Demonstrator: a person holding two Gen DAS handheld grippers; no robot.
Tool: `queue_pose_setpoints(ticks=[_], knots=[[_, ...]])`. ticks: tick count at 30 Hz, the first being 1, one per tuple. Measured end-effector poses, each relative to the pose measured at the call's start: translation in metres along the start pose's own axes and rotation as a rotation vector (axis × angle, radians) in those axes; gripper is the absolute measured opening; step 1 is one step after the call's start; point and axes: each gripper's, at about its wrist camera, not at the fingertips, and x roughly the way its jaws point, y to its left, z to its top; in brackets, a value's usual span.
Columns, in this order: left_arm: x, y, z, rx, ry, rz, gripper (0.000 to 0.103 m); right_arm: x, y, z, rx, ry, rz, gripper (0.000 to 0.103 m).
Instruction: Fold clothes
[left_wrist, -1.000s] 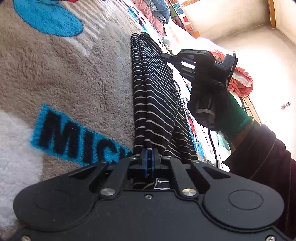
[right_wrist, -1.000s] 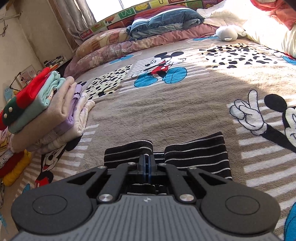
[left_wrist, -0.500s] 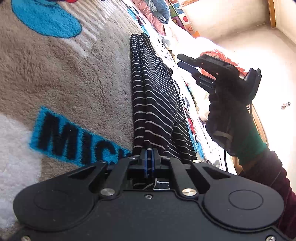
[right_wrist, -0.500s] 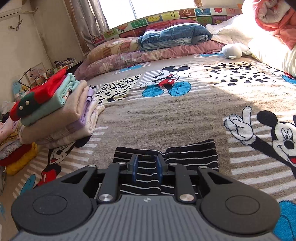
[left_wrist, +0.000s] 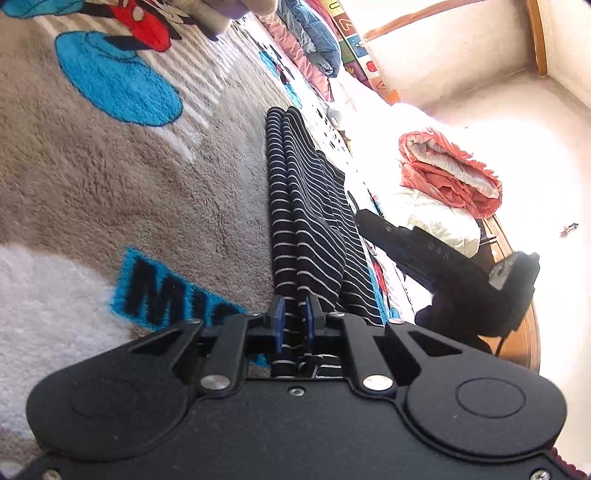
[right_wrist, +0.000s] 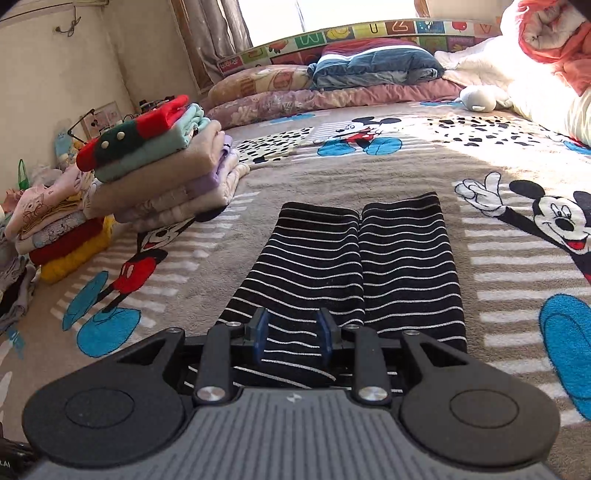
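Left wrist view: rolled sideways, low and close over the blanket, looking along the striped garment toward the far wall. Right wrist view: upright, close above the garment, facing the pillows at the blanket's far edge. Shared: garment, blanket, pillows.

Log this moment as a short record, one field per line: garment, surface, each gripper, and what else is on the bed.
garment: black white-striped garment, folded into two side-by-side panels, lying flat
surface: Mickey Mouse blanket
left gripper: jaws slightly apart, a fold of the garment between the pads
right gripper: open, jaws have just been opening, garment lies between them unpressed
stack: folded clothes pile to the garment's left in the right wrist view
far end: pillows
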Motion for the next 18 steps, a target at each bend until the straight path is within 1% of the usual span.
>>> queue_pose_setpoints(ticks=[3, 5, 6, 8, 10, 11, 14, 16, 17, 18], knots=[[0.003, -0.015, -0.004, 0.072, -0.023, -0.033, 0.007, -0.031, -0.002, -0.011, 0.031, -0.022, 0.018, 0.03], [0.007, -0.028, -0.009, 0.156, -0.033, -0.032, 0.007, -0.054, -0.005, -0.021, 0.064, -0.043, 0.027, 0.03], [0.009, -0.036, -0.012, 0.211, -0.033, -0.019, 0.007, -0.066, -0.008, -0.029, 0.081, -0.055, 0.025, 0.031], [0.018, -0.043, -0.017, 0.27, -0.016, 0.024, 0.007, -0.09, -0.014, -0.048, 0.112, -0.071, 0.017, 0.031], [0.035, -0.043, -0.024, 0.315, 0.041, 0.131, 0.007, -0.106, -0.02, -0.067, 0.111, -0.071, -0.011, 0.031], [0.038, -0.042, -0.026, 0.323, 0.046, 0.148, 0.007, -0.113, -0.023, -0.077, 0.097, -0.069, -0.03, 0.032], [0.035, -0.041, -0.027, 0.326, 0.021, 0.139, 0.007, -0.13, -0.035, -0.111, 0.08, -0.044, -0.081, 0.032], [0.025, -0.042, -0.027, 0.337, -0.011, 0.131, 0.008, -0.14, -0.044, -0.124, 0.08, -0.055, -0.108, 0.032], [0.02, -0.045, -0.028, 0.366, -0.023, 0.141, 0.009, -0.146, -0.049, -0.131, 0.08, -0.061, -0.122, 0.031], [0.013, -0.048, -0.03, 0.404, -0.034, 0.15, 0.013, -0.152, -0.054, -0.137, 0.075, -0.07, -0.131, 0.031]])
